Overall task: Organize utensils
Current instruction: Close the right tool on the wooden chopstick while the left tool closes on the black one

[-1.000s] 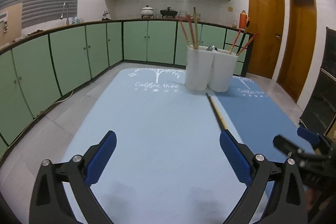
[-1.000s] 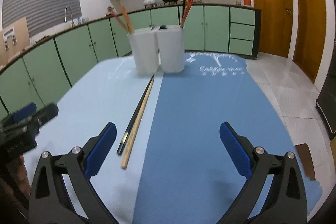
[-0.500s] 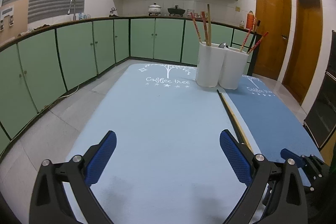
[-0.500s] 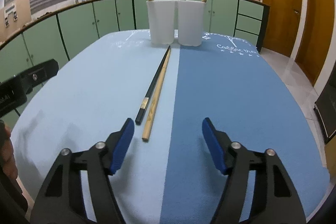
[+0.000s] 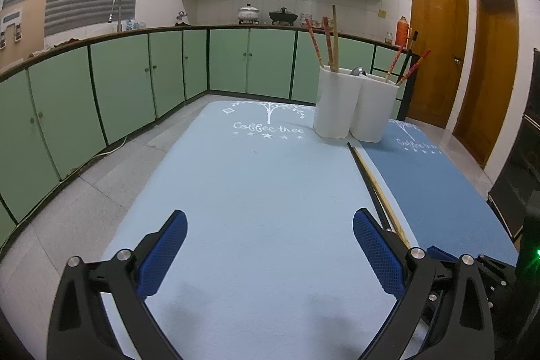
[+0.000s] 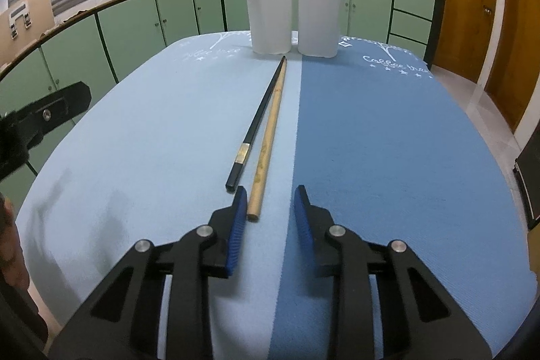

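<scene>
A wooden chopstick and a black chopstick lie side by side on the table, almost touching, with the tips pointing to 12 o'clock toward two white holders. The holders stand together at the far edge (each has red chopsticks inside). The right gripper is low over the near end of the wooden chopstick; its jaws are closing, this end is between them, just beside the left pad, but the pads do not press it. The left gripper hangs over the light blue mat at 9 o'clock from the chopsticks, its jaws wide apart and holding nothing.
</scene>
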Available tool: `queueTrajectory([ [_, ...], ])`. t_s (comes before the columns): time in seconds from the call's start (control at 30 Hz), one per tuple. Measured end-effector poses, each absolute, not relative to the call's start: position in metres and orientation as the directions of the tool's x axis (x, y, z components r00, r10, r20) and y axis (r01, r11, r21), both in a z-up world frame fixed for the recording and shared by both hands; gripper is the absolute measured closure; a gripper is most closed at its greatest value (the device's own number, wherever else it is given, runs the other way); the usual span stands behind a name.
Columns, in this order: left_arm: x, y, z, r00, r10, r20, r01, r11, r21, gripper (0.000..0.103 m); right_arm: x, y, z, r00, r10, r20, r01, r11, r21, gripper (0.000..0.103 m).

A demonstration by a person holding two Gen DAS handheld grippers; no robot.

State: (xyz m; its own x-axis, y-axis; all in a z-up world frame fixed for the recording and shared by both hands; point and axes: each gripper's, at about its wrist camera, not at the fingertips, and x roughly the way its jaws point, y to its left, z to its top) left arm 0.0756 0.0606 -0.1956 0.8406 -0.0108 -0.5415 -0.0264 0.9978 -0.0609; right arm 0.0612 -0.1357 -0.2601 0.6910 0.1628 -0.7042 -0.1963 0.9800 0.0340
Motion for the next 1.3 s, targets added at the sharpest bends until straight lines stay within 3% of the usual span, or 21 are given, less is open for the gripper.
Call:
queueTrajectory([
  [0.13,0.075,0.056,-0.196,0.839,-0.015,-0.543,-0.018,0.998,-0.056,0.006,0.063,-0.135,-0.26,0.687,0.169,-0.707,-0.211,0.977,0.029,0.08],
  [0.2,0.075,0.054,-0.196,0.839,-0.017,-0.544,-0.014,0.999,-0.052,0.006,0.065,-0.138,-0.259,0.682,0.177,-0.71,-0.208,0.977,0.043,0.096],
  [0.63,0.084,0.01,-0.209,0.798,-0.102,-0.594,0.067,0.994,-0.081,0.009,0.068,-0.208,-0.246,0.711,0.111,-0.695,-0.048,0.993,0.109,0.097],
  [0.93,0.1,-0.034,-0.234,0.731,-0.15,-0.665,0.107,0.989,-0.106,0.029,0.064,-0.235,-0.241,0.73,0.099,-0.677,-0.025,0.993,0.119,0.097],
  [1.3,0.113,-0.054,-0.246,0.684,-0.128,-0.719,0.102,0.992,-0.079,0.062,0.063,-0.247,-0.236,0.742,0.116,-0.661,-0.024,0.989,0.147,0.097],
])
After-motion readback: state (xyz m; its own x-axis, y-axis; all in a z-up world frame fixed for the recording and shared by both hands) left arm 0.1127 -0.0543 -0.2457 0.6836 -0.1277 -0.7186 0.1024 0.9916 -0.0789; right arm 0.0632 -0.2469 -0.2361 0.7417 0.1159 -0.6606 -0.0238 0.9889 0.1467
